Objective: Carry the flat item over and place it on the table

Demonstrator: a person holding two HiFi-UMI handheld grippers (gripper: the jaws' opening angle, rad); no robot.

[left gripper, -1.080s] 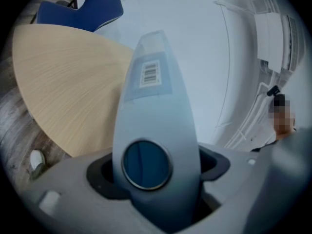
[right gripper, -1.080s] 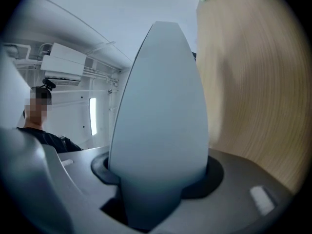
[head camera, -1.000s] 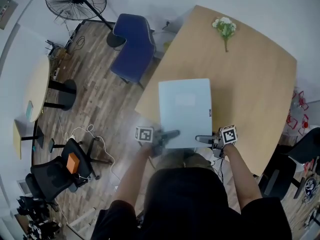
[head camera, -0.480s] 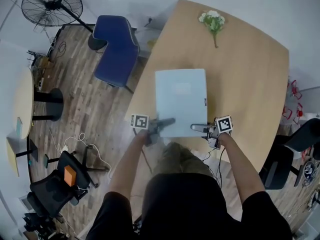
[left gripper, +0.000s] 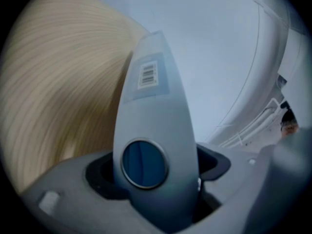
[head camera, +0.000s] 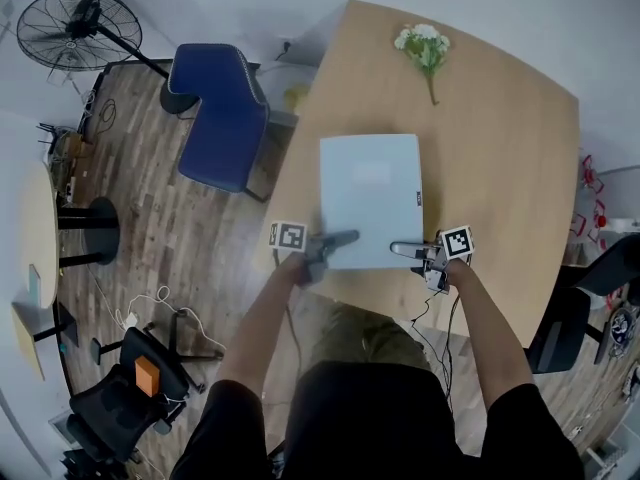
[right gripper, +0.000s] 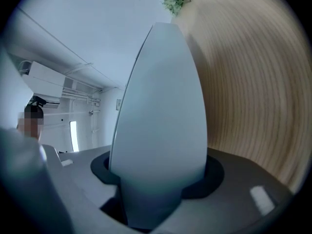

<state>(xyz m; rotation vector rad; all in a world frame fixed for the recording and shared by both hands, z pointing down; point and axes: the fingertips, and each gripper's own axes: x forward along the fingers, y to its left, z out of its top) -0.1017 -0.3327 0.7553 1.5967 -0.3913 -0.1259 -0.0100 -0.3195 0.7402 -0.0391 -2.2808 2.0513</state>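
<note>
Flat item [head camera: 370, 200], pale blue-grey, is hanging roughly level over the near part of the wooden counter [head camera: 500, 148], its long sides running near to far and its near edge lying just inside the counter's near rim. On the left, the left claw [head camera: 340, 240] is clamping that near edge by the left corner, and the right claw [head camera: 405, 249] is clamping the same edge by the right corner. Each gripper view is showing the flat item filling the gap between the jaws, so both are gripping it. The left gripper view is showing the underside, with a barcode label [left gripper: 147, 75] and a round blue foot [left gripper: 144, 163], and wood grain is lying beyond it. That is suggesting the flat item is not yet resting on the counter, though how close it is I cannot tell. A sprig of flowers [head camera: 425, 46] is lying at the far end, well apart from the flat item, and a blue chair [head camera: 220, 113] is standing off the counter's left side. The carrying is looking nearly done, since the flat item is already over the counter. What is remaining, as I am judging it, is lowering it until it is lying flat, then parting both claws and drawing them back toward the near side.
</note>
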